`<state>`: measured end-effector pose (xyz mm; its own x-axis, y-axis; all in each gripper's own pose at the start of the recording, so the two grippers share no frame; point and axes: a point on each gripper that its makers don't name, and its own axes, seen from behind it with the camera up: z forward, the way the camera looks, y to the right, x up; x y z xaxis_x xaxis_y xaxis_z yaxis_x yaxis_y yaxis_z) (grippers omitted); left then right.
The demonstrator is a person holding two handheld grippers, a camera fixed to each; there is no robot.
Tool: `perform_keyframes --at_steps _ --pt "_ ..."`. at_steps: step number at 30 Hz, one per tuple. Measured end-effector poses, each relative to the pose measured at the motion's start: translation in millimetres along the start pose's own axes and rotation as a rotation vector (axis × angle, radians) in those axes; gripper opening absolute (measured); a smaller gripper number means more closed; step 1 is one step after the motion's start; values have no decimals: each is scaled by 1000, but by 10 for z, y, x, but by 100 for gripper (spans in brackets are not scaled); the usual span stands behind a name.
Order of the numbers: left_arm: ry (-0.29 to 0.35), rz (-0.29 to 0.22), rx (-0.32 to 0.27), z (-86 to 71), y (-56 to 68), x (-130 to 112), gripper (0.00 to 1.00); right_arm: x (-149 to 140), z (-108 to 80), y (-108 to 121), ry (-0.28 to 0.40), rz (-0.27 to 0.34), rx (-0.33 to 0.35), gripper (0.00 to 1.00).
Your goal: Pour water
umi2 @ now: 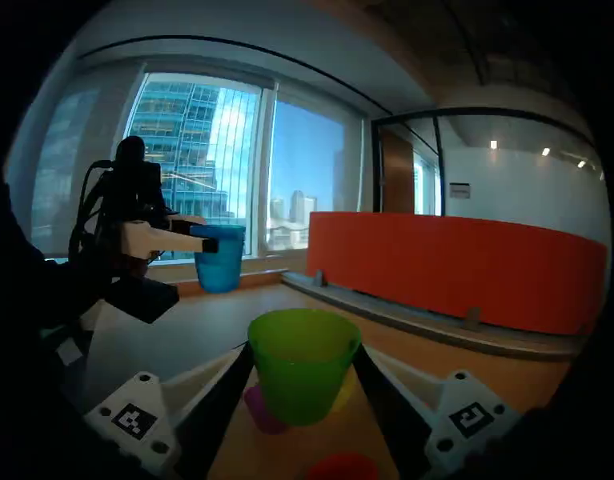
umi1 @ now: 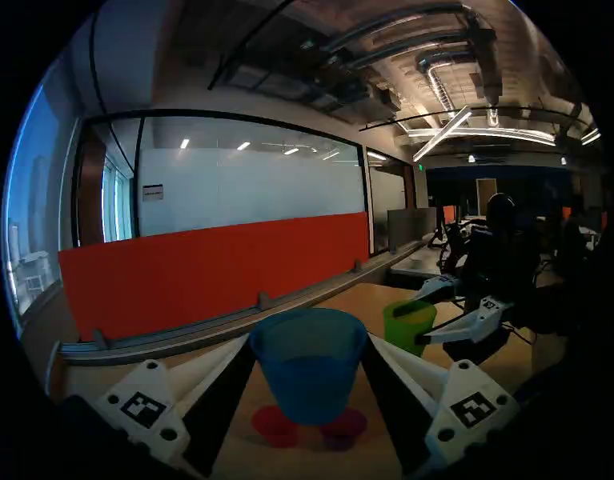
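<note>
A long wooden table [umi2: 202,328] runs through a glass-walled office. Along its far edge there is a low orange panel [umi1: 210,272] with frosted glass above it. Overhead hang bare ducts [umi1: 435,72] and a strip light [umi1: 443,132]. At the end of the room, tall windows [umi2: 202,144] look out on high-rise towers and blue sky.

The left gripper [umi1: 309,352] has its two fingers pressed against the sides of a blue cup [umi1: 311,376], which it holds upright over the table. The right gripper view shows this cup in front of the windows, near the far edge of the table.

The right gripper [umi2: 302,360] pinches a green cup [umi2: 302,372] in the same way, also upright. The two cups are well apart, each with its open mouth up. I cannot tell whether either one holds water.

Under the blue cup, two small red round things [umi1: 276,424] lie on the wood. Under the green cup there are magenta [umi2: 258,408], yellow and red ones. They are too hidden to say what they are.
</note>
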<state>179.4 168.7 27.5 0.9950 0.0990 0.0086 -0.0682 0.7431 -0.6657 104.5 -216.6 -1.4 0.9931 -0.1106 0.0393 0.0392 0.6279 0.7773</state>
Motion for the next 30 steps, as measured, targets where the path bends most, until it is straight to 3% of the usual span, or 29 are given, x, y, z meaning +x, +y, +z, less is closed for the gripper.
perform_keyframes --at_steps 30 --pt "9 99 13 39 -18 68 88 -24 115 -551 2 -8 138 90"
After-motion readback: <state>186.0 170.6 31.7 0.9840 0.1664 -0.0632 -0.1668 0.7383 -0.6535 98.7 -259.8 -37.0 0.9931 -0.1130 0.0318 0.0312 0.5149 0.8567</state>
